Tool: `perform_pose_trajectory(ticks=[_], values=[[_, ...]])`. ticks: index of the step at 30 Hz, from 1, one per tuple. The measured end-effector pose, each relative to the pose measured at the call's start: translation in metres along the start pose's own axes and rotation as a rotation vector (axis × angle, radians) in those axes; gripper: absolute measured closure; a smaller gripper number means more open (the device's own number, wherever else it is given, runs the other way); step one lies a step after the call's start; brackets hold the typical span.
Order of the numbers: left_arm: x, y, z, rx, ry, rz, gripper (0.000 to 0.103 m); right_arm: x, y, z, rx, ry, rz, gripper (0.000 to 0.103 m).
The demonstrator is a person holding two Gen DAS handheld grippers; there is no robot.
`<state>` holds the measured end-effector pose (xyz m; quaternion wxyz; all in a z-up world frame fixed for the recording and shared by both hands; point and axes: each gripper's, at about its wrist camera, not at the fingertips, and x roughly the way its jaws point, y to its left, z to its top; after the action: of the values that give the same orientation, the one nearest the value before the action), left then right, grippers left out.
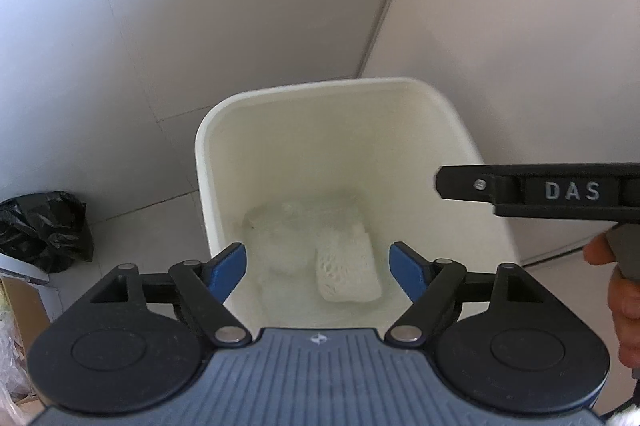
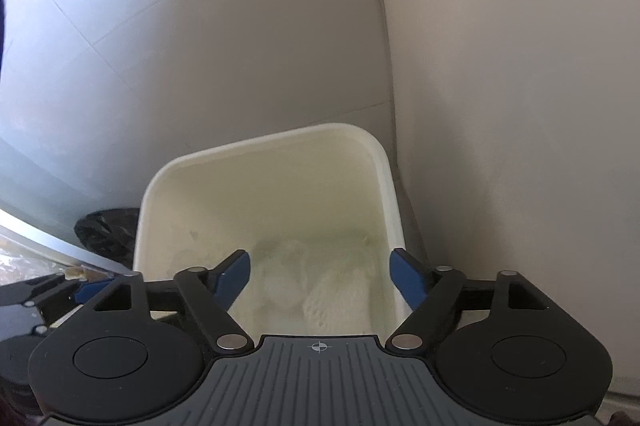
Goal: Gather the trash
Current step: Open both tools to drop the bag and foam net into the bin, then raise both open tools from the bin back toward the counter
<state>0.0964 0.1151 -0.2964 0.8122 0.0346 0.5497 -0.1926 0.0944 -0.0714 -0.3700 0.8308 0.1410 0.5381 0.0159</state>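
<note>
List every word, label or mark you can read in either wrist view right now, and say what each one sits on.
"DAS": raised letters on the black body of the right hand-held gripper, entering from the right in the left wrist view.
No other text is readable. A small emblem on the left hand-held gripper body and a crosshair mark on the right one's body carry no letters.
The white bin and the black bag show no lettering.

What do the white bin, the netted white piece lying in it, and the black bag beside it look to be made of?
White bin: likely moulded plastic, matte cream, with a smooth rolled rim and rounded corners. Netted white piece: probably foam mesh wrap, going by its open lattice texture and soft edges. Black bag: thin glossy plastic film, crumpled with shiny creases.
</note>
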Motion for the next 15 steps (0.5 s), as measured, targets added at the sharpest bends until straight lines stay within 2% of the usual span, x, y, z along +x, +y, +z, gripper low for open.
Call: perform_pose_trajectory(ticks=[4,11,15], values=[[-0.021,-0.008,0.001,0.036,-0.031,-0.004,0.019,-0.025,0.007,0.003,-0.034,-0.008,0.016,0.019],[-0.058,-0.009,0.007,0.053,-0.047,0.0,0.018,-0.067,0.023,0.006,-0.099,-0.02,0.038,0.018],[-0.088,-0.004,0.008,0.068,-0.074,0.022,0.016,-0.091,0.044,0.007,-0.196,-0.012,0.058,0.018]])
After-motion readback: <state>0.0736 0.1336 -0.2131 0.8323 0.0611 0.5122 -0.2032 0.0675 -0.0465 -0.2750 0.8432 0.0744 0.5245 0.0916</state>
